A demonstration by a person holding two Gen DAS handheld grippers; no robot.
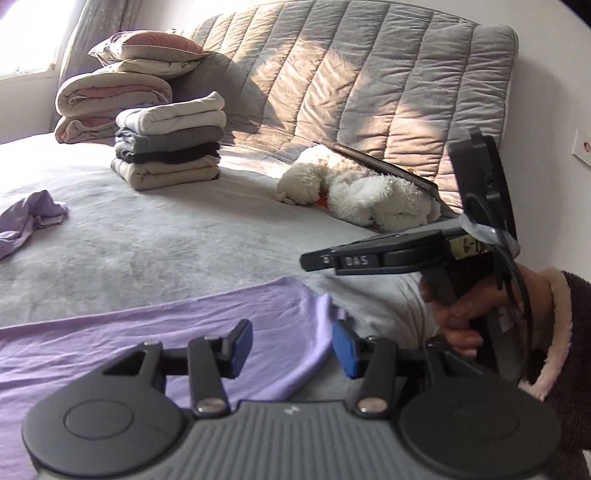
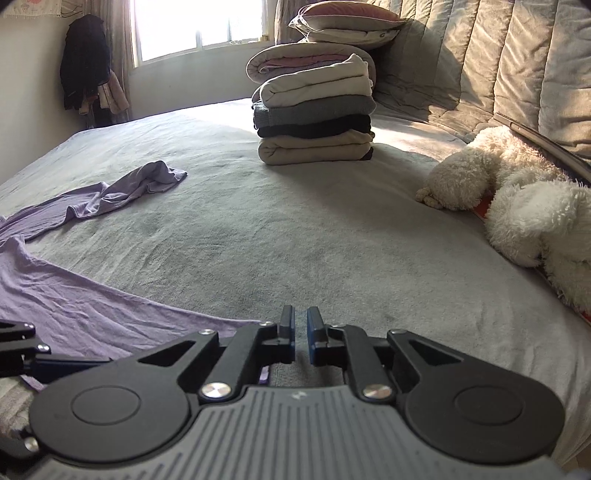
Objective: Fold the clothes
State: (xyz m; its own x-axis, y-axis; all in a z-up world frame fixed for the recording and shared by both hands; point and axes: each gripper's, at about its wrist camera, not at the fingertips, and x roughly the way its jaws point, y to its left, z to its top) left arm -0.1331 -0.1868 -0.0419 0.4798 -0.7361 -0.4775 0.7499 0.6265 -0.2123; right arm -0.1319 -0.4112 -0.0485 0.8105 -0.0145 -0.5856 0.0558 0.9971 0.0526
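A bedroom with a bright window [image 2: 199, 26] behind holds a wide bed covered by a pale grey fleecy blanket [image 2: 295, 236], backed by a grey quilted headboard cushion [image 1: 369, 81]. A thin lilac long-sleeved garment [image 1: 147, 332] lies spread flat on the blanket. Its edge passes beneath and between the blue-padded fingers of the left gripper [image 1: 291, 347], whose jaws stand wide apart with nothing clamped. The right gripper [image 2: 301, 332] hovers just beyond the garment's edge, its jaws nearly closed with only a narrow slit between the pads and nothing in it; a scrap of lilac shows beneath its left finger, but whether it touches I cannot tell. In the left wrist view a hand [image 1: 458, 317] in a dark sleeve with a pink fuzzy cuff grips that right tool's handle. One crumpled sleeve [image 2: 147, 181] of the garment trails far ahead and left of the right jaws. Straight ahead stands a stack of folded clothes in white, grey, black and beige [image 2: 317, 118], with rolled quilts and pillows [image 2: 332, 40] behind it. A white fluffy plush toy [image 2: 517, 192] lies ahead to the right.
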